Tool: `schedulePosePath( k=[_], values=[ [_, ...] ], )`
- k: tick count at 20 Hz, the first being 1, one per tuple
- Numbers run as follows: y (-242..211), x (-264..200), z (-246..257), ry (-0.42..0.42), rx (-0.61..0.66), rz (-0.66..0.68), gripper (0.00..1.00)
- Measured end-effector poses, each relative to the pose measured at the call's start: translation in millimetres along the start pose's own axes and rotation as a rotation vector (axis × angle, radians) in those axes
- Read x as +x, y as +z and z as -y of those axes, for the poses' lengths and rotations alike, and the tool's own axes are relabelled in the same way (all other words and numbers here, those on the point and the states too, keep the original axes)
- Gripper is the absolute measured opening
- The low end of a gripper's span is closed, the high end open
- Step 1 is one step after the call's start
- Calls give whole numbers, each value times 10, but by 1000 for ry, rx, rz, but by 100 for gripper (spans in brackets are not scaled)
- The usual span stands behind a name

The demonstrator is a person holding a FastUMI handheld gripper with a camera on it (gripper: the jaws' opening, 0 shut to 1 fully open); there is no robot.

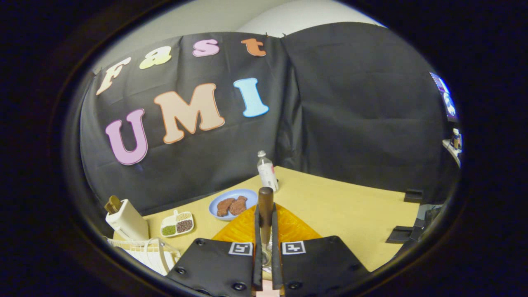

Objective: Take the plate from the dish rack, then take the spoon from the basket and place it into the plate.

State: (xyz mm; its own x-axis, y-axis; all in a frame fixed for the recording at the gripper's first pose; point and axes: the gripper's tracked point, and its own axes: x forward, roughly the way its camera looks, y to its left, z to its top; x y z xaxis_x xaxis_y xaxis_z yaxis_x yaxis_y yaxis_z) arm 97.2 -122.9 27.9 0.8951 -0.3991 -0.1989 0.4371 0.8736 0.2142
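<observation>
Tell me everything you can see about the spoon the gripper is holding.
The spoon is clamped between the two fingers of the gripper, which are shut on it. Its brown, wood-like handle sticks forward past the fingertips, ending in a rounded tip; nearer the camera a shiny metal part shows between the fingers, though the bowl is mostly hidden. It hangs over the orange plate on the tan table; whether it touches the plate cannot be told.

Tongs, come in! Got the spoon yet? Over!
Tongs shut on brown wooden-handled metal spoon. Orange ribbed plate on the table right below. Nothing in the way.
</observation>
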Motion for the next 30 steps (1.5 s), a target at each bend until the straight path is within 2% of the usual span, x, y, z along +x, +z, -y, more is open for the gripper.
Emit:
schedulePosePath(
  k=[5,9,16,22,26,30],
  values=[
    [381,-477,-76,28,54,85,12],
    [294,-897,-93,28,72,72,12],
    [-454,-1217,-298,73,104,-64,12],
    [-1159,-1210,-234,96,272,-204,12],
    [-1447,-1136,-138,82,294,-261,12],
    [-1488,-1054,-44,88,360,-265,12]
  ],
)
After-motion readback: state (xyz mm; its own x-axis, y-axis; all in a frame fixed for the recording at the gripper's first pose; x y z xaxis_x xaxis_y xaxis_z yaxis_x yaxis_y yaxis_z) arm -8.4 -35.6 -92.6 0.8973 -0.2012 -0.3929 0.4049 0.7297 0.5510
